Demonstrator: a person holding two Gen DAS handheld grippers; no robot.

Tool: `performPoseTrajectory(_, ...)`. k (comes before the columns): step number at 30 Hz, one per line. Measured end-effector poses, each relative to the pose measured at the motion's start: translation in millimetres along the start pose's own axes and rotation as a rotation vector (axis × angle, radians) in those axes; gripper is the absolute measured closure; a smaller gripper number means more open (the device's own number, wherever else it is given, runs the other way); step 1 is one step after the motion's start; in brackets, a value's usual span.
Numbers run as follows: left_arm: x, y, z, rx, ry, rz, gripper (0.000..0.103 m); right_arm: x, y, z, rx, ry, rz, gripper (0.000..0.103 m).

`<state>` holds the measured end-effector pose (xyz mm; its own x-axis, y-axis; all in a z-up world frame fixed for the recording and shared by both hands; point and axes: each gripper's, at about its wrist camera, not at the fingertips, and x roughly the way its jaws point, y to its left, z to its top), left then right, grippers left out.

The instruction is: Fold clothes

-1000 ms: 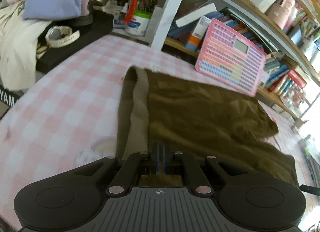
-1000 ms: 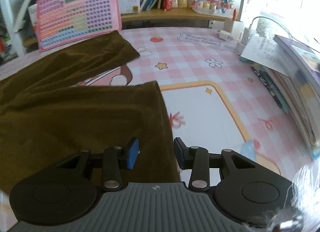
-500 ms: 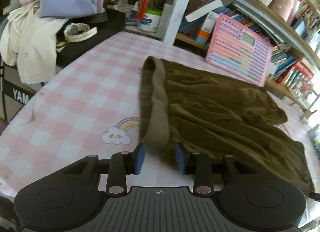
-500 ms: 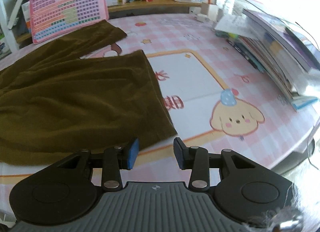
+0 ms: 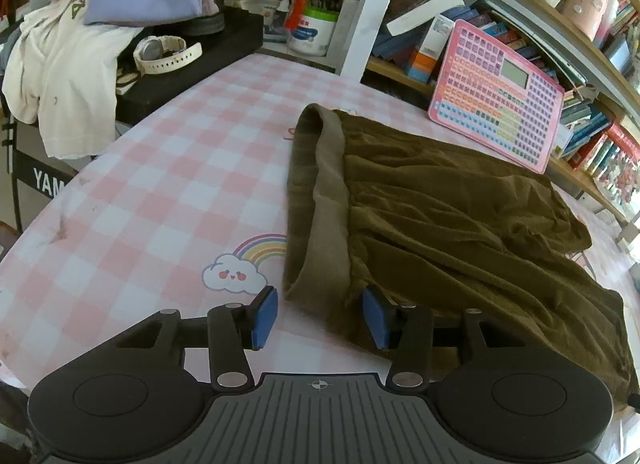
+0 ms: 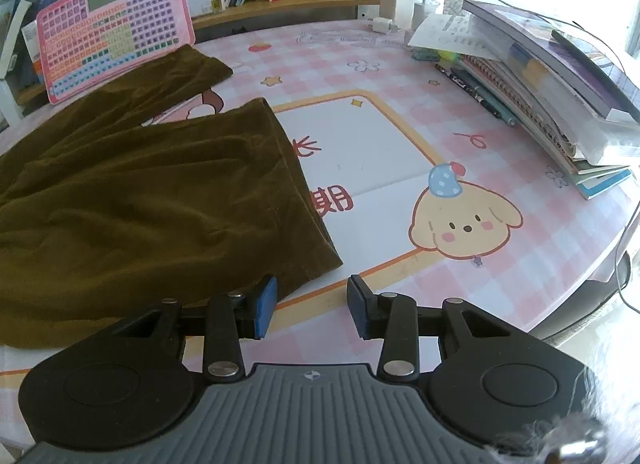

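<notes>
Left wrist: pink-checked counter [image 5: 168, 184] below crowded bookshelves [image 5: 520, 24], pink keyboard toy [image 5: 496, 92] leaning there. Brown trousers [image 5: 440, 216] spread flat, waistband [image 5: 320, 204] nearest, long axis running away rightward. Left gripper [image 5: 319, 318] spread wide, straddling the waistband corner.

Right wrist: cartoon mat, stacked books [image 6: 560, 76] at right. Trouser legs [image 6: 160, 184] ending toward that stack. Right gripper [image 6: 312, 306] wide, empty, beside the hem corner.

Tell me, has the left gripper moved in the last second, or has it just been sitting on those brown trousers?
Yes. The left gripper has opened and backed off the brown trousers; the rainbow cloud print it nearly covered now shows whole.
</notes>
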<state>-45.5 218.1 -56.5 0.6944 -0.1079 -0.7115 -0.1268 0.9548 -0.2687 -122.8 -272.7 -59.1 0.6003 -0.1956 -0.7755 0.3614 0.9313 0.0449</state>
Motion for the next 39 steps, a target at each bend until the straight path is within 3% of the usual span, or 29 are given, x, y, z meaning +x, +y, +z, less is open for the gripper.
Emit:
performPoseTrajectory(11, -2, -4, 5, -0.001, -0.014, 0.001, 0.055, 2, 1, 3, -0.016, -0.001, 0.004, 0.066)
performPoseTrajectory(15, -2, -5, 5, 0.005, -0.011, 0.008, 0.055, 5, 0, 3, -0.033, 0.008, -0.007, 0.06)
performPoseTrajectory(30, 5, -7, 5, -0.003, -0.02, 0.025, 0.057, 6, -2, 4, -0.045, 0.0, -0.037, 0.06)
performPoseTrajectory(33, 7, -7, 7, -0.002, -0.023, 0.027, 0.066, 6, -1, 4, -0.045, -0.001, -0.037, 0.06)
performPoseTrajectory(35, 7, -9, 7, 0.021, -0.03, 0.027, 0.088, 6, -1, 3, -0.045, -0.001, -0.037, 0.06)
performPoseTrajectory(37, 2, -12, 7, 0.072, -0.042, 0.0, 0.097, 6, -1, 3, -0.045, -0.001, -0.036, 0.06)
performPoseTrajectory(39, -4, -12, 8, 0.111, -0.053, -0.001, 0.098, 6, -1, 3, -0.045, -0.001, -0.035, 0.06)
